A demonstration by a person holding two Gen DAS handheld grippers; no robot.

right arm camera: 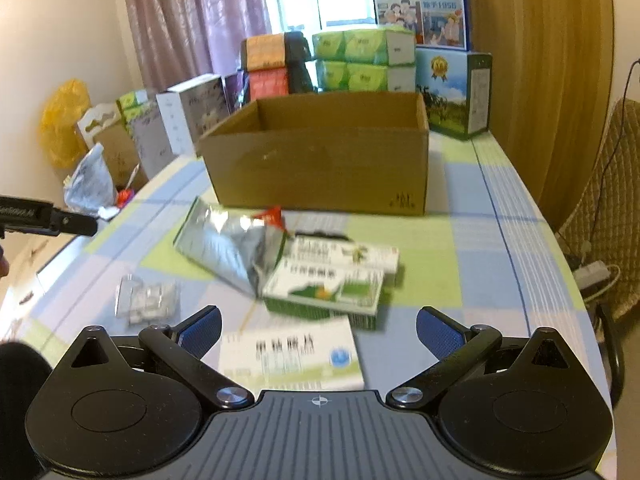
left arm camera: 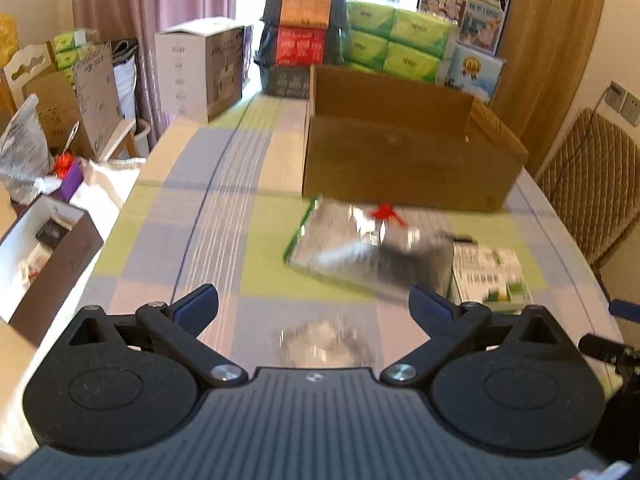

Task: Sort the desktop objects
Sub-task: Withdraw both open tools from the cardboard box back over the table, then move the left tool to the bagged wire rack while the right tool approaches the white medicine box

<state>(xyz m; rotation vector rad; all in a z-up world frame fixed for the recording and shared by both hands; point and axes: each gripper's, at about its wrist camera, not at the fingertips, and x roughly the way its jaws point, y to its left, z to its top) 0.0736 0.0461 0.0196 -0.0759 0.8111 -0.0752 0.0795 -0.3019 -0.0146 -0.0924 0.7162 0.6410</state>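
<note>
Two grippers, both spread wide, nothing held. Left gripper [left arm camera: 314,308] above checked pastel tablecloth [left arm camera: 208,208], crinkled clear blister pack [left arm camera: 320,340] on cloth between its fingers. Right gripper [right arm camera: 318,330] over white rectangular medicine box with blue dot [right arm camera: 288,354]. Beyond it: green-and-white carton [right arm camera: 324,294], long white-and-green box [right arm camera: 344,256], creased silver foil pouch with green edge [right arm camera: 228,246], touching in cluster. Open brown cardboard box [right arm camera: 320,164] behind cluster, mid-table.

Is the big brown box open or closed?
Open. The cardboard box has no lid or flaps over its top, and the right wrist view shows its inner back wall. Whether anything lies inside cannot be told.
</note>
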